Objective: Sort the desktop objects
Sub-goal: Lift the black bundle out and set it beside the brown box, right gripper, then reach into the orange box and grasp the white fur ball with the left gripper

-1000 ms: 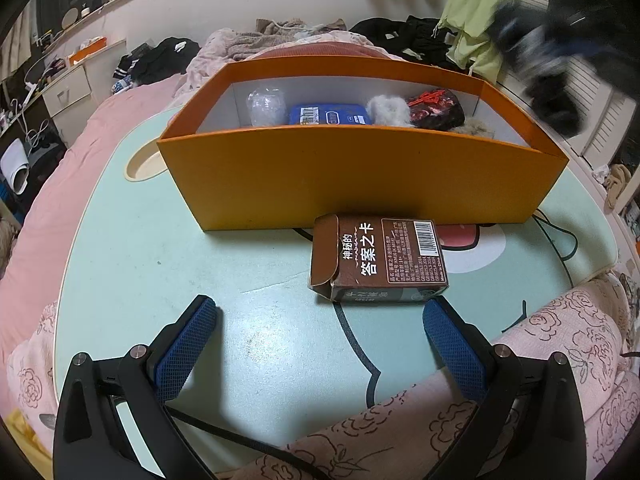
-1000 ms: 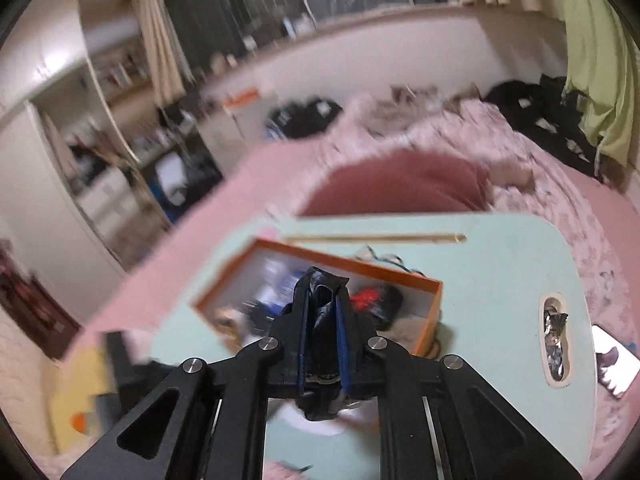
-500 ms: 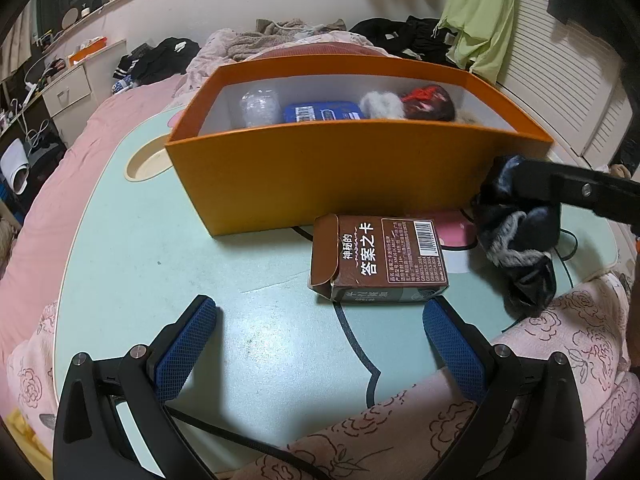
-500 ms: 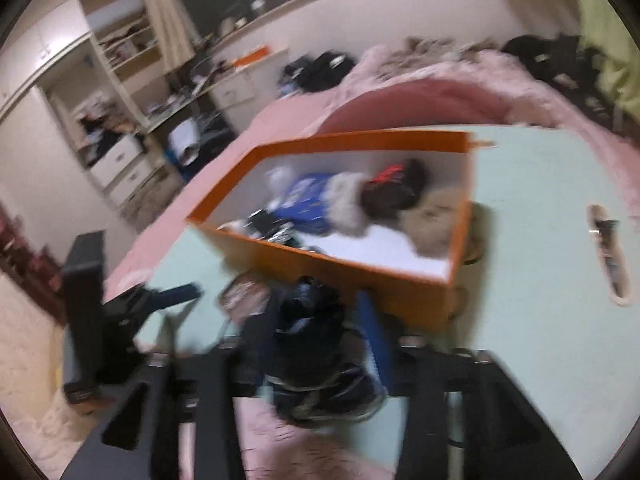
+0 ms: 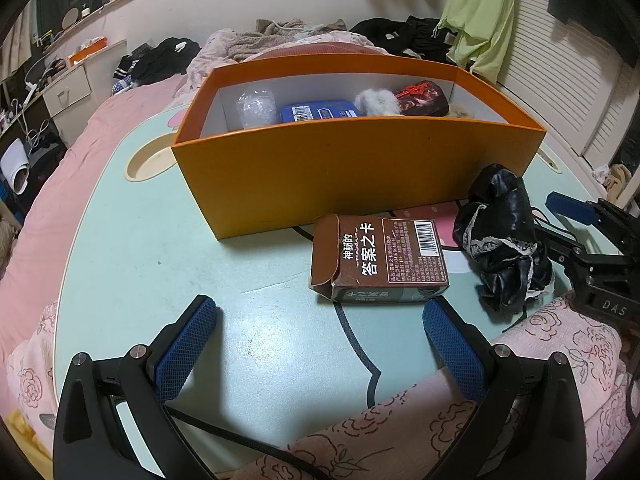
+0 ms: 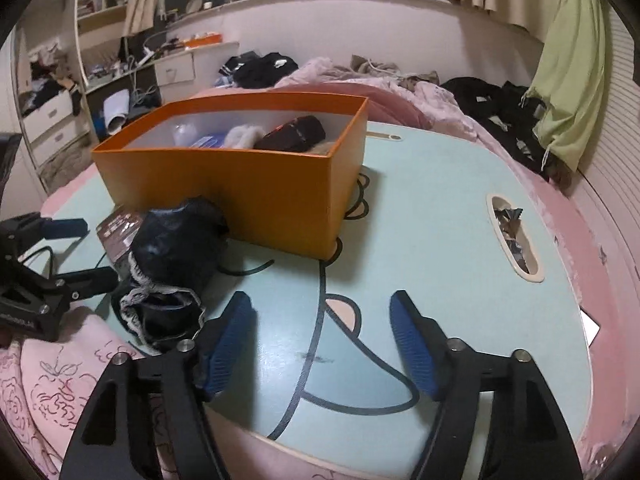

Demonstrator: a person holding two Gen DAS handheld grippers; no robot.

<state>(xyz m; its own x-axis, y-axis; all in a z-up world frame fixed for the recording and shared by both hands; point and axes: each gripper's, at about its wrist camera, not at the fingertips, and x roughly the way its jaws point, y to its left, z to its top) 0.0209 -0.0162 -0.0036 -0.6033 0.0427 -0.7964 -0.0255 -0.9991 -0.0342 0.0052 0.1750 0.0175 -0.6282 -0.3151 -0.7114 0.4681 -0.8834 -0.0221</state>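
An orange box point(image 5: 352, 176) stands on the mint-green table point(image 5: 140, 240), holding a clear plastic piece, a blue tin point(image 5: 320, 111), grey fluff and a dark pouch. In front of it a brown card box point(image 5: 378, 258) lies flat. My left gripper point(image 5: 320, 307) hangs open just short of that card box, with nothing between its fingers. A crumpled black lace-trimmed cloth point(image 6: 172, 248) lies on the table to the card box's right. My right gripper point(image 6: 320, 300) is beside the cloth, its jaws opening, with only bare table between them. The cloth rests against the outside of its left finger.
A round cup hole point(image 5: 146, 160) is sunk in the table's far left, and an oval slot point(image 6: 512, 236) with wrappers at its right. A black cable point(image 6: 248, 270) runs by the orange box. Pink floral fabric point(image 5: 560, 352) covers the near edge. Clothes lie on the bed behind.
My right gripper came down from above the orange box with the black cloth, opened and let it go onto the table. The left gripper has not moved.
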